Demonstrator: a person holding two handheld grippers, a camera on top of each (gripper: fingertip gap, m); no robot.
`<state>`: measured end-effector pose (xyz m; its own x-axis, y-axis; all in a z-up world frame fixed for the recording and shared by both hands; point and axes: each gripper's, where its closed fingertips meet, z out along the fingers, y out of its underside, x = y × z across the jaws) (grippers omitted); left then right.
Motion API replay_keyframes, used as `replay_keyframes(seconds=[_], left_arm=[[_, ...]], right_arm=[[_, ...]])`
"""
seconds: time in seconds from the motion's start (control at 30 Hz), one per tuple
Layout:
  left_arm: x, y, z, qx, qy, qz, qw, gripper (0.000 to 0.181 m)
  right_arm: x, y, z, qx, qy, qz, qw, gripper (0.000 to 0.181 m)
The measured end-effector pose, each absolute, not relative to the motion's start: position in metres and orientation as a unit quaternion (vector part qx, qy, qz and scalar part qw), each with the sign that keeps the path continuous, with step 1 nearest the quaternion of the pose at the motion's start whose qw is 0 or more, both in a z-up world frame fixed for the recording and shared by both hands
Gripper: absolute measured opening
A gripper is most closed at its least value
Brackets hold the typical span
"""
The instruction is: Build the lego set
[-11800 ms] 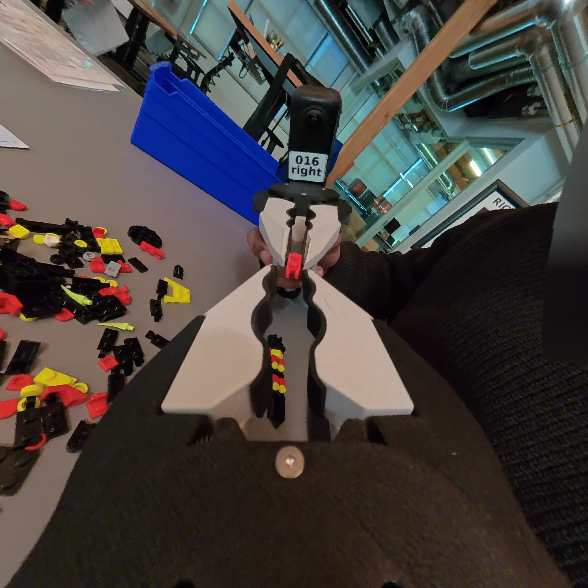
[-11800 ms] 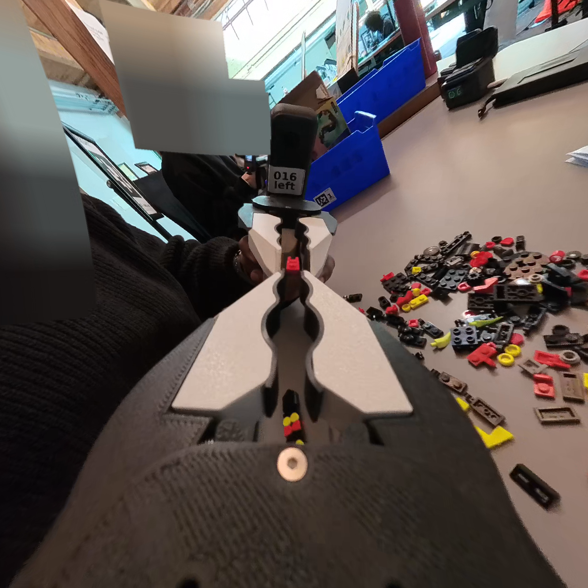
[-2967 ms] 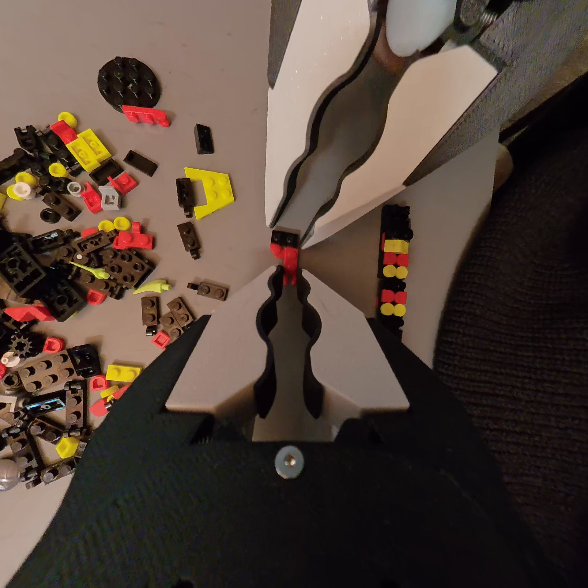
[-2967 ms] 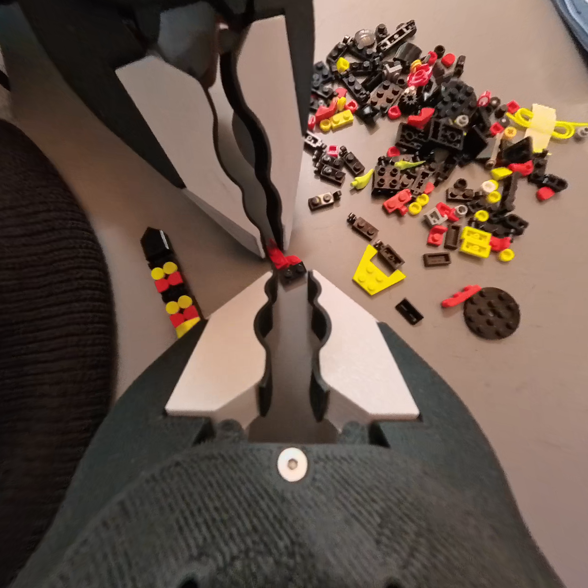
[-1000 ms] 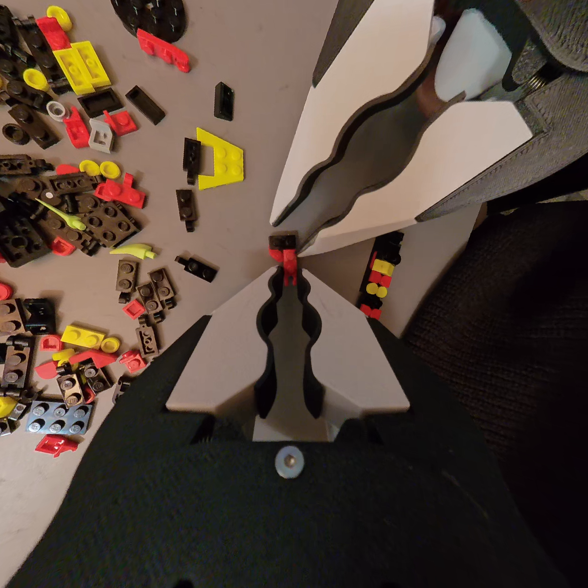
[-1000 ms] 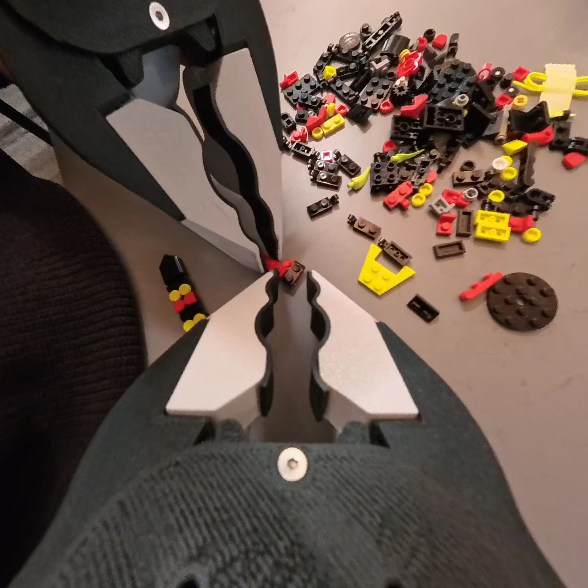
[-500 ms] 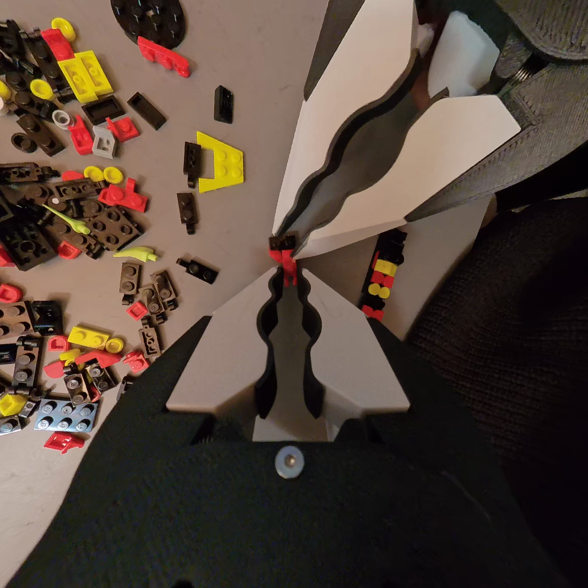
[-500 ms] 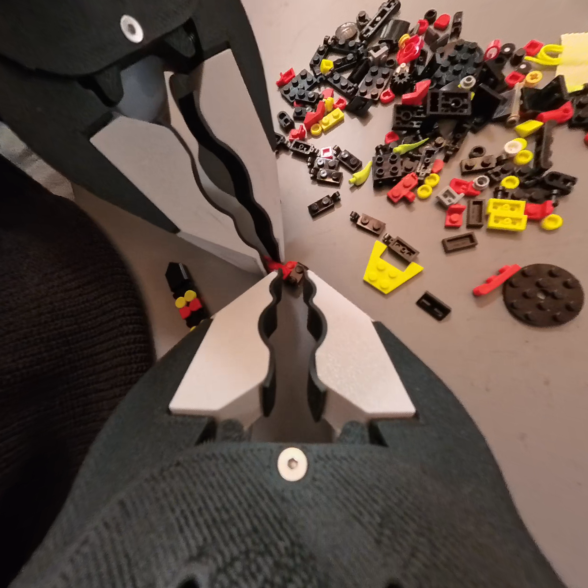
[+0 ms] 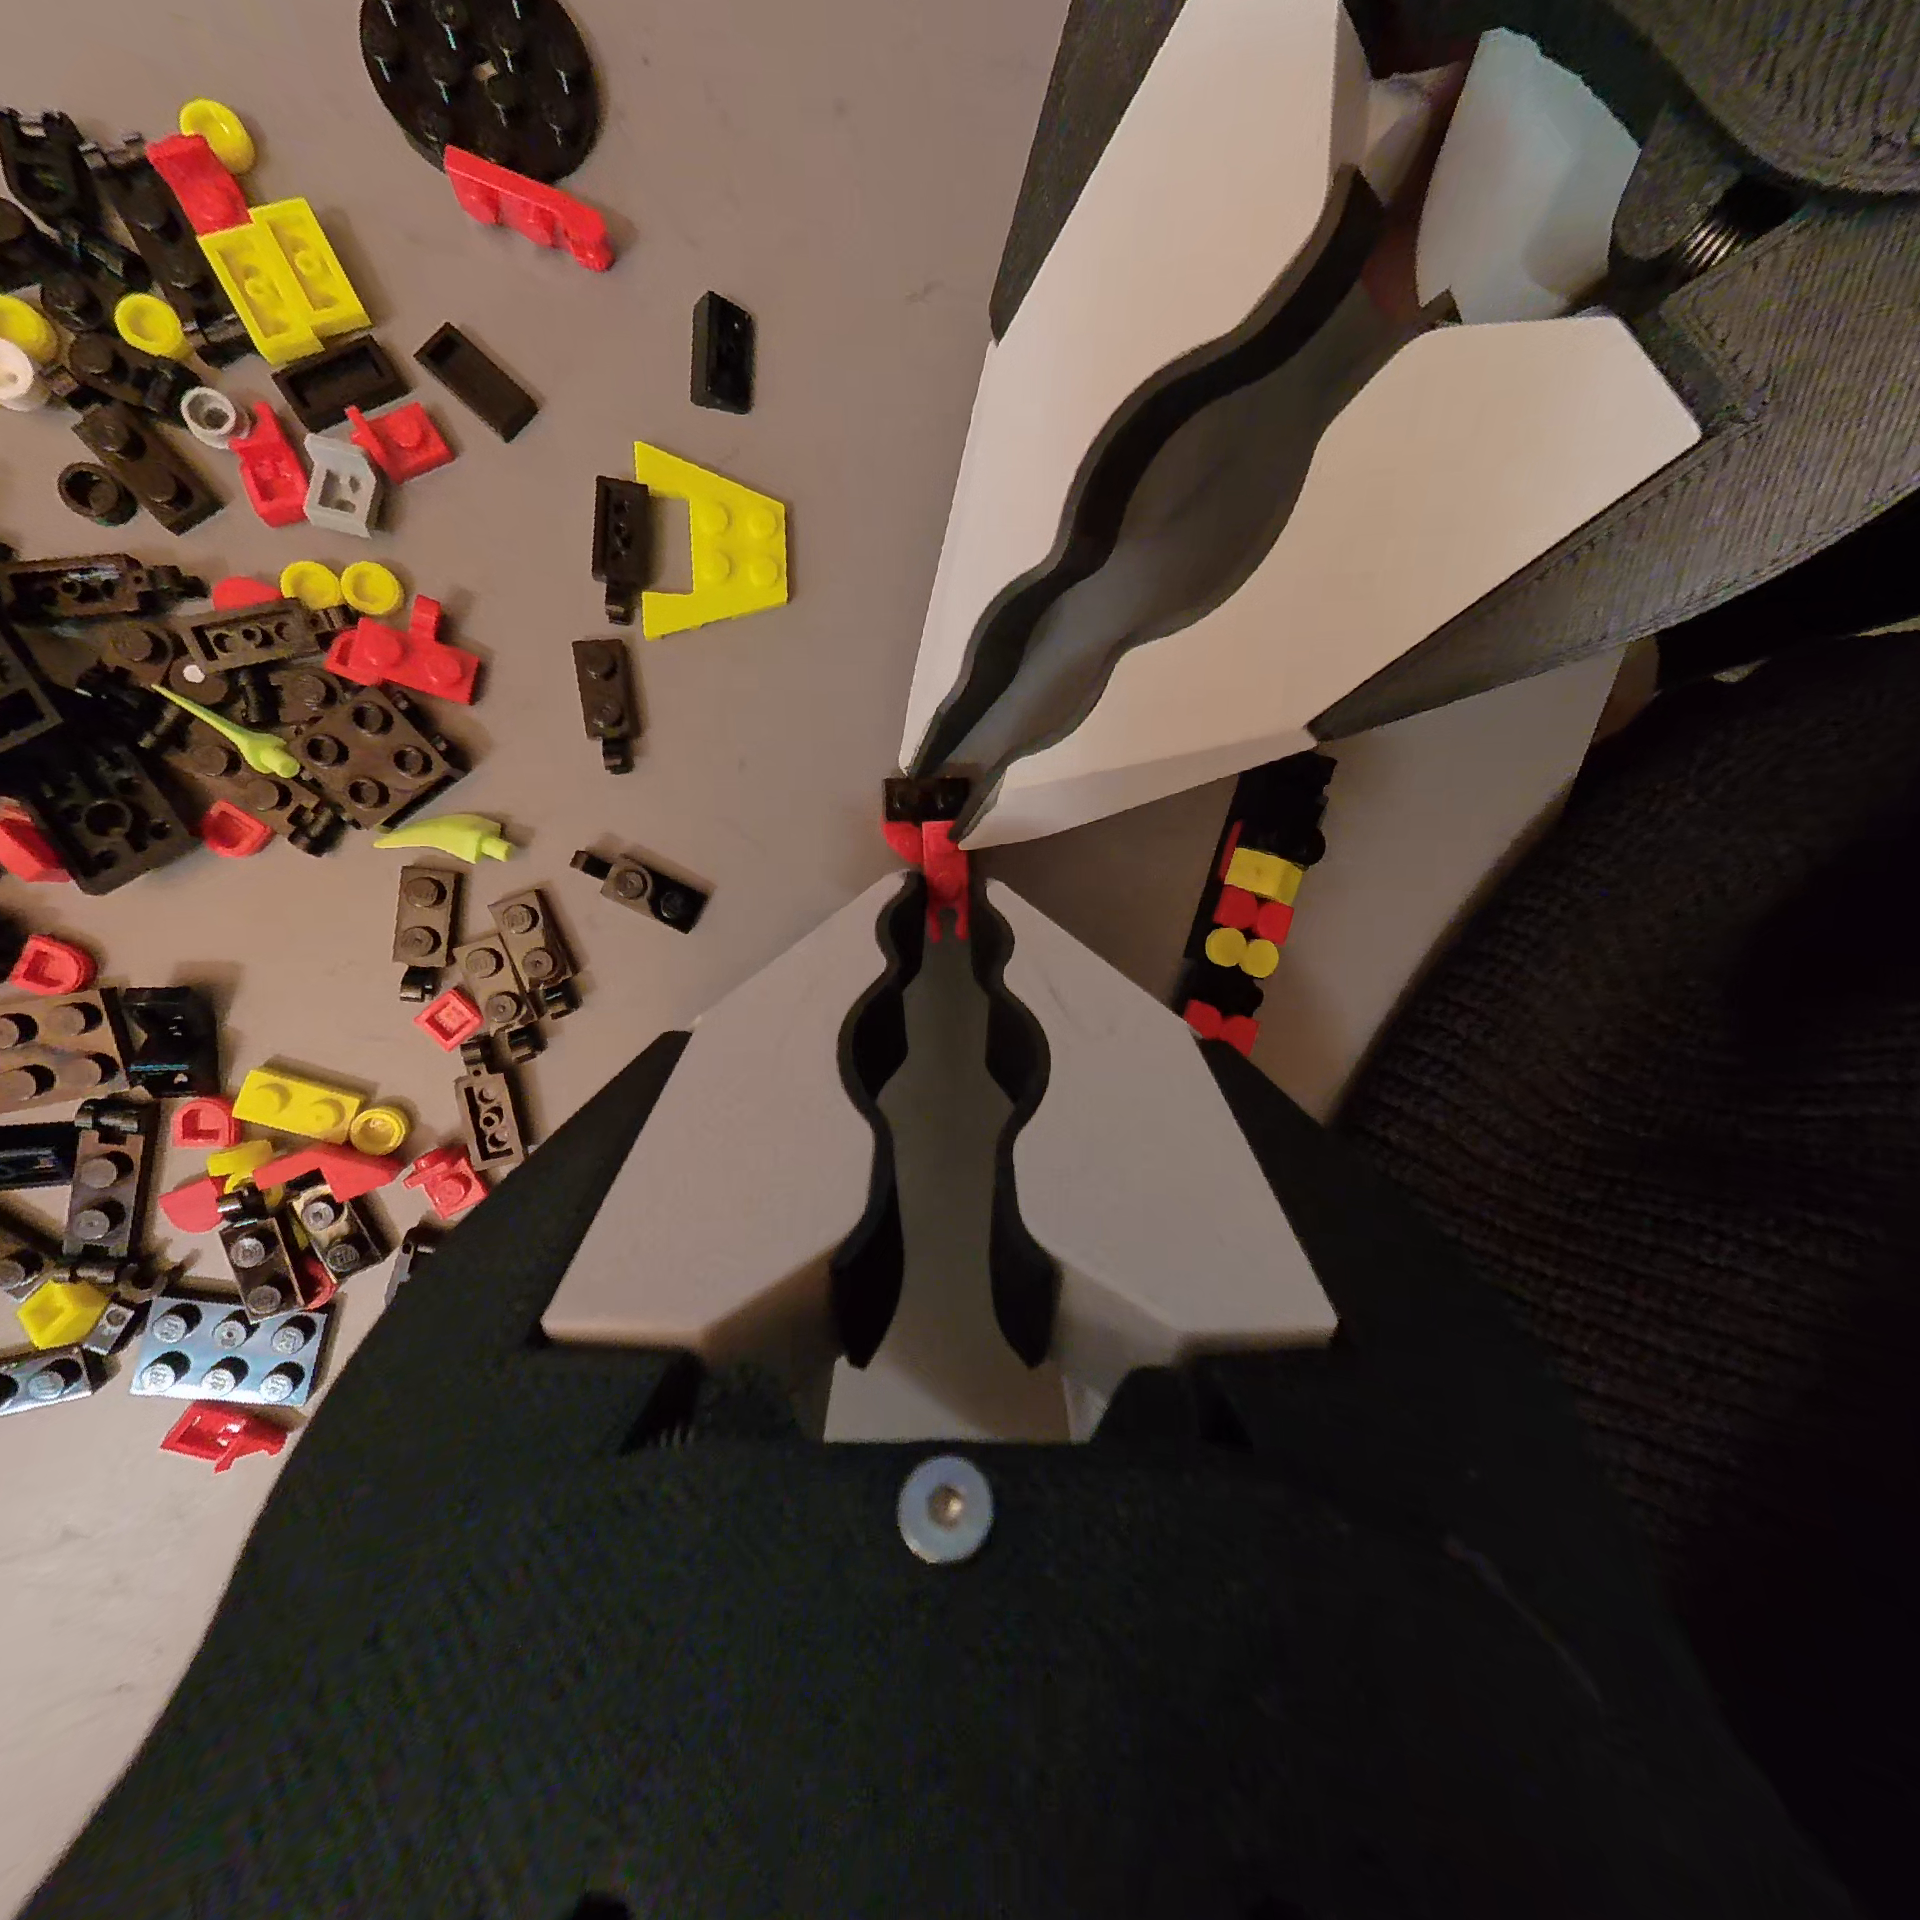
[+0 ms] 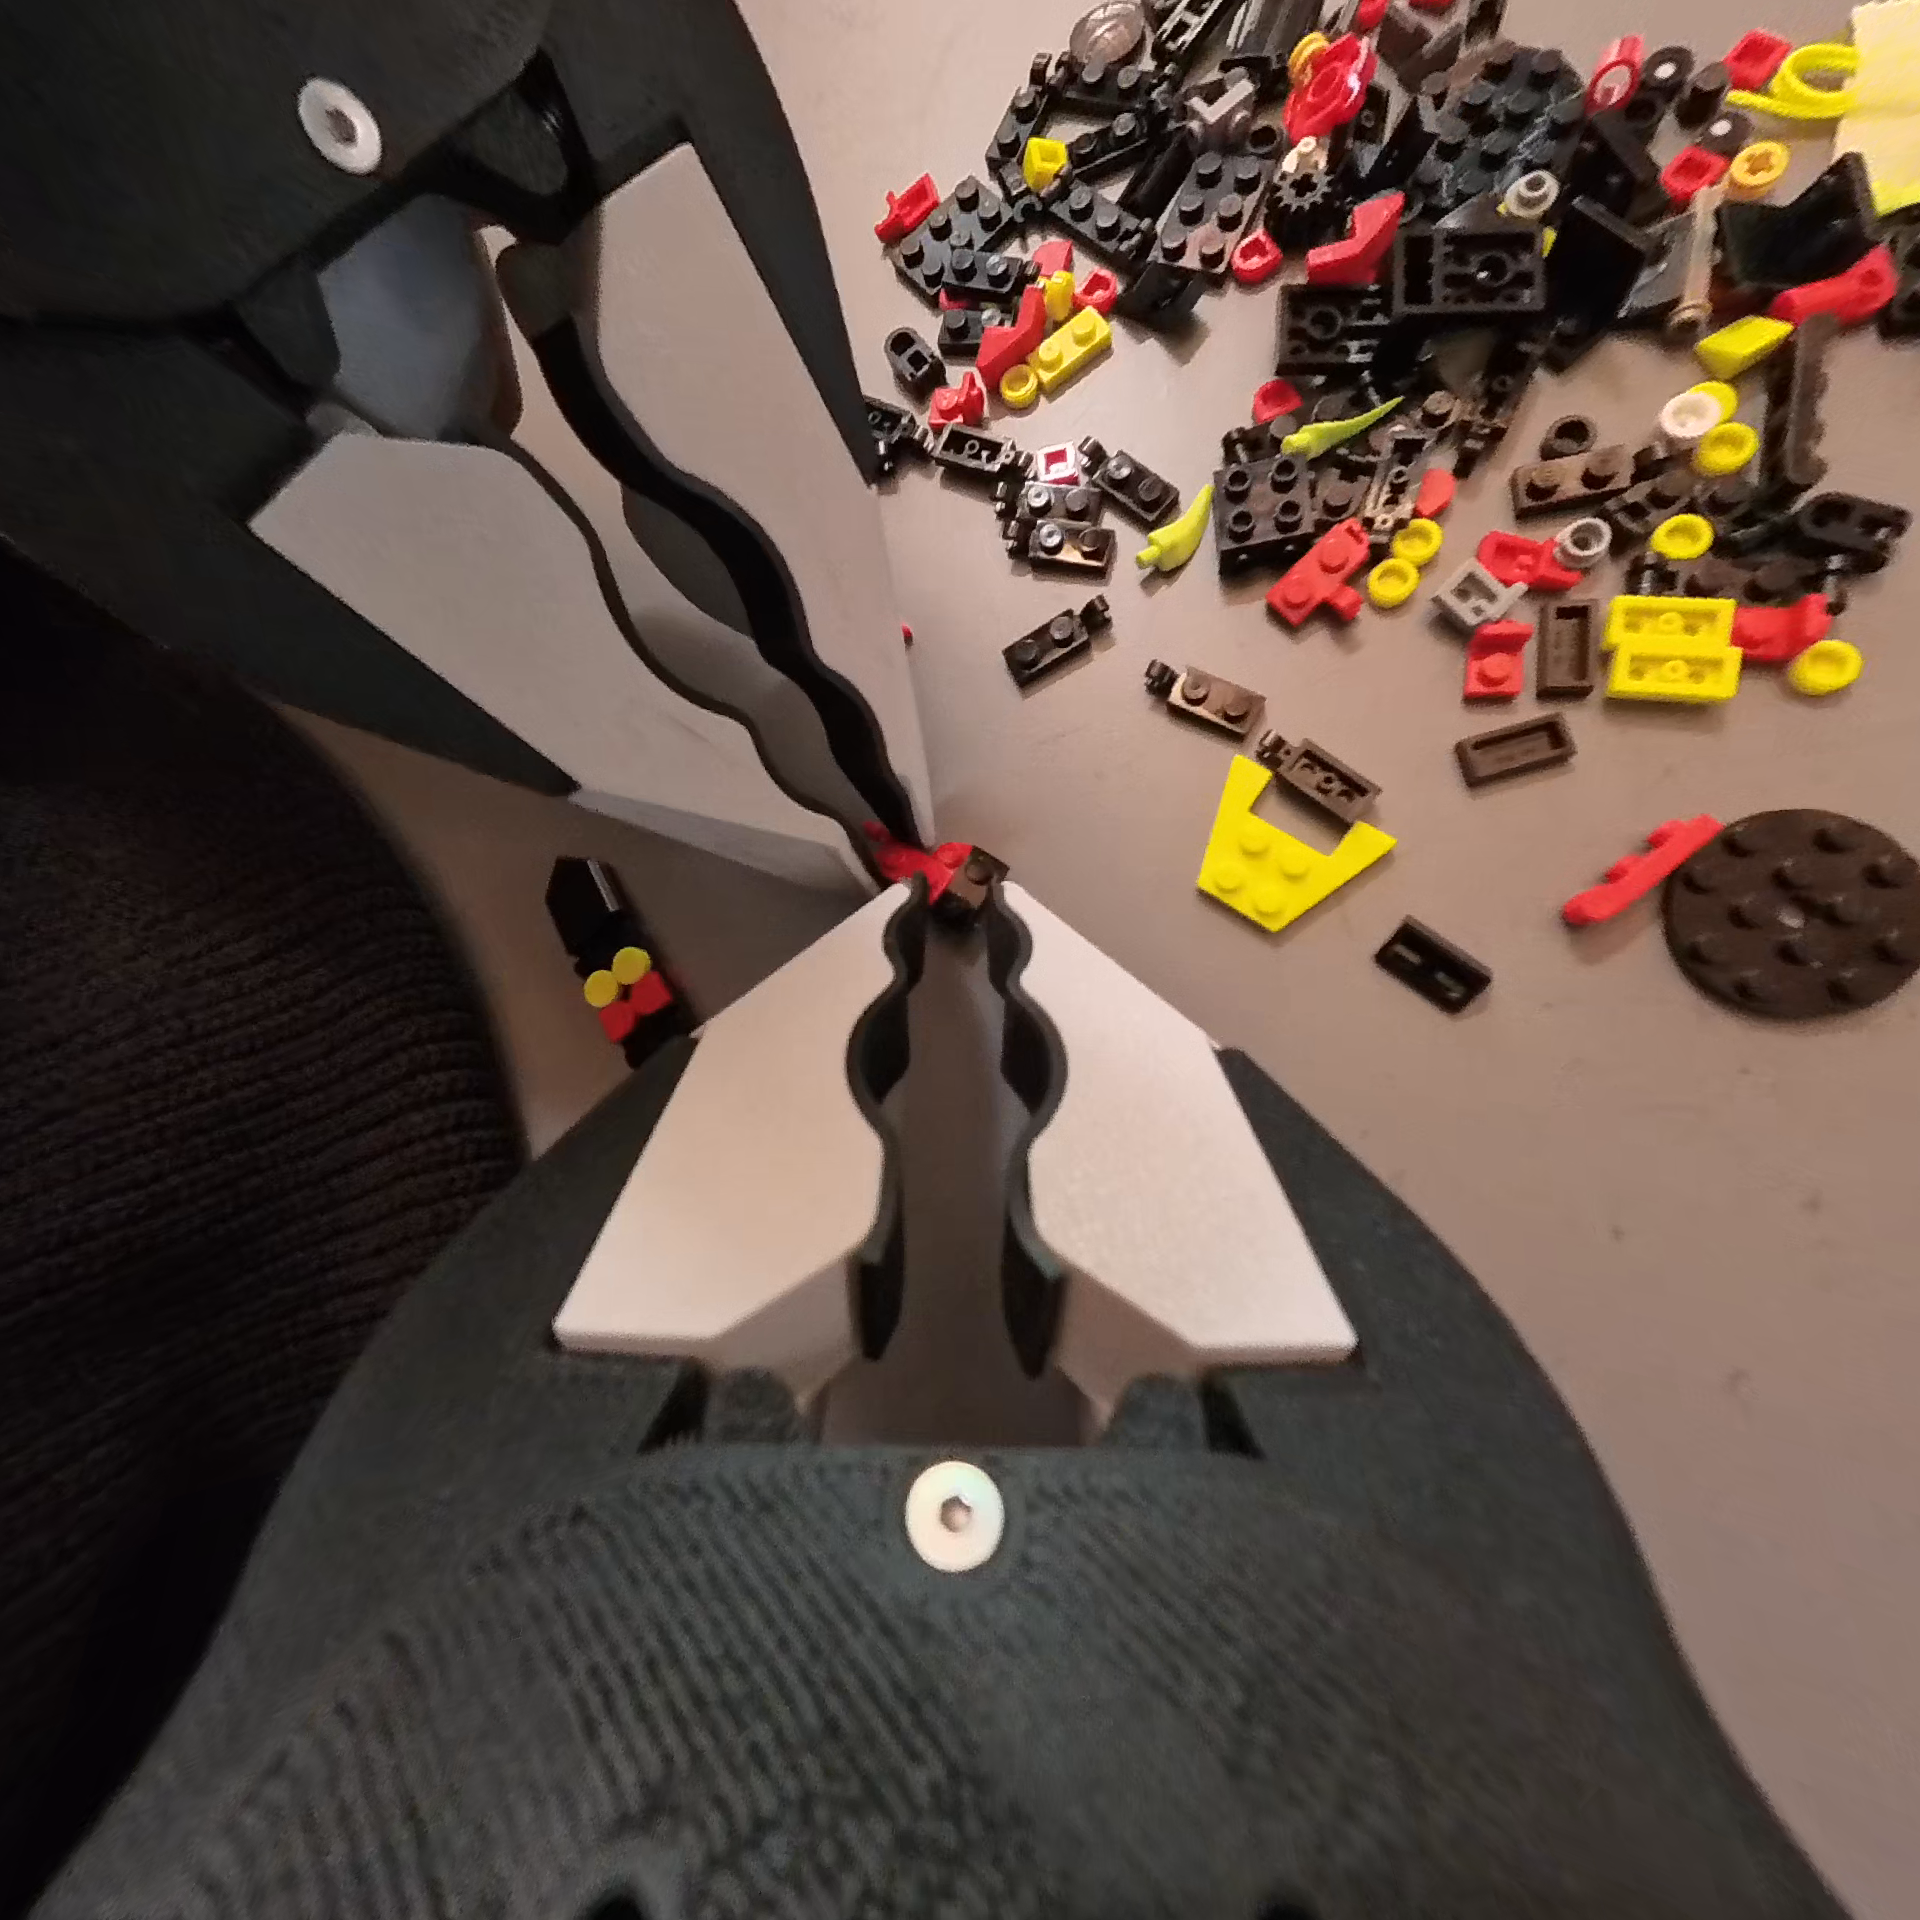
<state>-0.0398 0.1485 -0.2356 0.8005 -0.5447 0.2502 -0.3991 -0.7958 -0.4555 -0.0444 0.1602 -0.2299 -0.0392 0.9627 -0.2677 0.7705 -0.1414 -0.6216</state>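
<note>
Since a second ago, right gripper [image 10: 951,896] has closed from a small gap onto the small black plate [image 10: 968,885]; tips are now nearly together, pinching it. Left gripper [image 9: 943,902] is staying clamped on the red clip piece [image 9: 943,871], tips almost touching. Both grippers are meeting tip to tip just above the grey table [image 9: 831,260], black plate pressing against the red piece. Can't tell if they're fully seated. Striped black-red-yellow assembly [image 9: 1252,904] is lying on the table near the person's dark sleeve [image 9: 1662,1039]. Loose brick pile [image 10: 1455,312] is sitting farther out, with yellow wedge plate [image 10: 1273,862] and black round plate [image 10: 1797,914] nearer the grippers.
</note>
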Motion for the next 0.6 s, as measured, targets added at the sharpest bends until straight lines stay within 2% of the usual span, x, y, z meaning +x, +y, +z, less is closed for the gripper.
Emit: replay_keyframes(seconds=[0.33,0.5,0.6], left_arm=[[-0.0391,0.1491,-0.2359,-0.926,0.251,-0.178,0.218,0.005],[-0.0378,0.1504,-0.2334,-0.920,0.235,-0.190,0.250,0.011],[-0.0368,0.1523,-0.2301,-0.915,0.221,-0.201,0.272,0.006]], right_arm=[[-0.0435,0.1597,-0.2302,-0.677,-0.644,0.323,0.149,0.010],[-0.0433,0.1596,-0.2303,-0.676,-0.644,0.325,0.148,0.010],[-0.0433,0.1577,-0.2302,-0.675,-0.645,0.329,0.143,0.010]])
